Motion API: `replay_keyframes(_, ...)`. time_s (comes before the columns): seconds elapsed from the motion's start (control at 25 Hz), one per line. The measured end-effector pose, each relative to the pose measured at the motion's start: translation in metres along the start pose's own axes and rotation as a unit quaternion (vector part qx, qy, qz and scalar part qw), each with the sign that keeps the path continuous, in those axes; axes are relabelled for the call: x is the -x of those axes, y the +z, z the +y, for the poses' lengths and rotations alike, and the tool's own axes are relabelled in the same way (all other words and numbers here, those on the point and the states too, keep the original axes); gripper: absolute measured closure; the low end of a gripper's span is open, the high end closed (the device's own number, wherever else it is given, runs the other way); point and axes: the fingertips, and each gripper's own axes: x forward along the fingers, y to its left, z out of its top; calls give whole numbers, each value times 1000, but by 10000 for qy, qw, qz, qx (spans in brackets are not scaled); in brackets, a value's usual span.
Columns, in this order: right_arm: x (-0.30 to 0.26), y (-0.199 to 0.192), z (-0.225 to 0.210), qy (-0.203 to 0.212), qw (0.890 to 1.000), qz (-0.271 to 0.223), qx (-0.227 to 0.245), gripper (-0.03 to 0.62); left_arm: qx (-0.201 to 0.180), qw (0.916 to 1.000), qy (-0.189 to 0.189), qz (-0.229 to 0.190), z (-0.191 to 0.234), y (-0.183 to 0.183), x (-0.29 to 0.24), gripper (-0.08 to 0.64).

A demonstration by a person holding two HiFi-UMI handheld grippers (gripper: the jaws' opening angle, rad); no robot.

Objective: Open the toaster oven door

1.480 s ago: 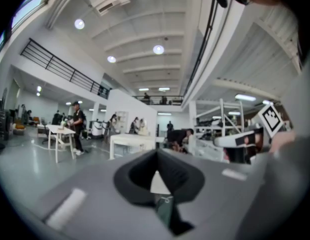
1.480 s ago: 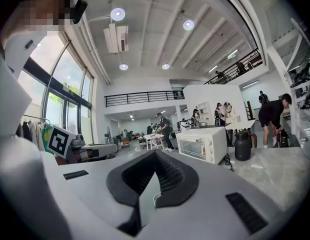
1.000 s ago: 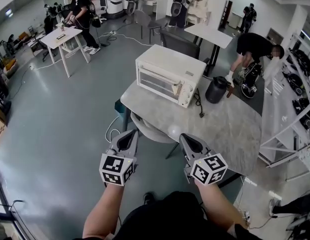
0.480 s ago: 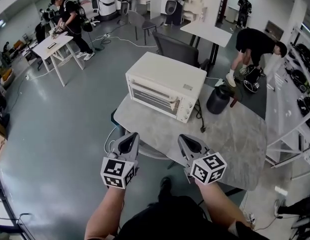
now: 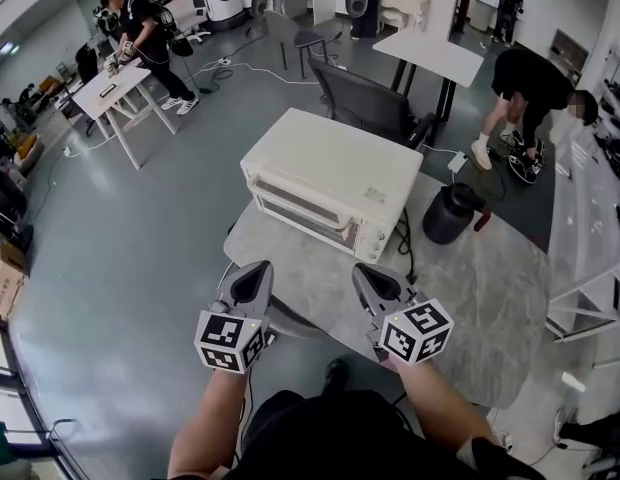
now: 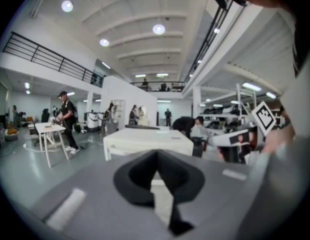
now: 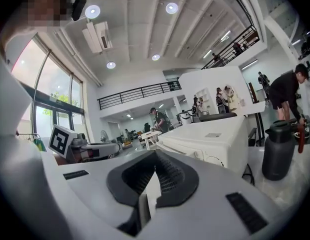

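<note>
A cream toaster oven point(image 5: 330, 182) stands on a grey marble-look table point(image 5: 470, 288), its glass door shut and facing me, knobs at its right end. My left gripper point(image 5: 248, 284) hovers over the table's near left edge, jaws shut and empty. My right gripper point(image 5: 368, 284) hangs beside it over the table, also shut with nothing held. Both sit short of the oven, not touching it. The oven point(image 6: 145, 141) lies straight ahead in the left gripper view. In the right gripper view the oven point(image 7: 210, 141) stands ahead to the right.
A black jug point(image 5: 452, 213) stands on the table right of the oven, and the oven's black cord point(image 5: 404, 258) trails across the top. A dark office chair point(image 5: 365, 106) sits behind the oven. People work at a white table point(image 5: 115, 93) far left and near shelving point(image 5: 590, 298) at right.
The view has closed in on the table: the oven now looks larger and nearer. Both grippers stay shut and side by side, now reaching over the table's near edge.
</note>
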Motion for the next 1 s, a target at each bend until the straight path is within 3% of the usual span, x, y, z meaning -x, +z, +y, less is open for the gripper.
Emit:
replay_keyframes(0.24,-9,3,-19,16,9999,67,-104,595,-40,9999,-45,119,-1,7,-31,554)
replay_keyframes(0.56,-25,8,-36,-284,9994,183,-77,583,-35,9997,-239,-23,21,26,-69,554)
replay_keyframes(1.0,-79,9,-33,-1301,9913,95,-201,572,-66,9952,-970,-58,96,25,-101,552)
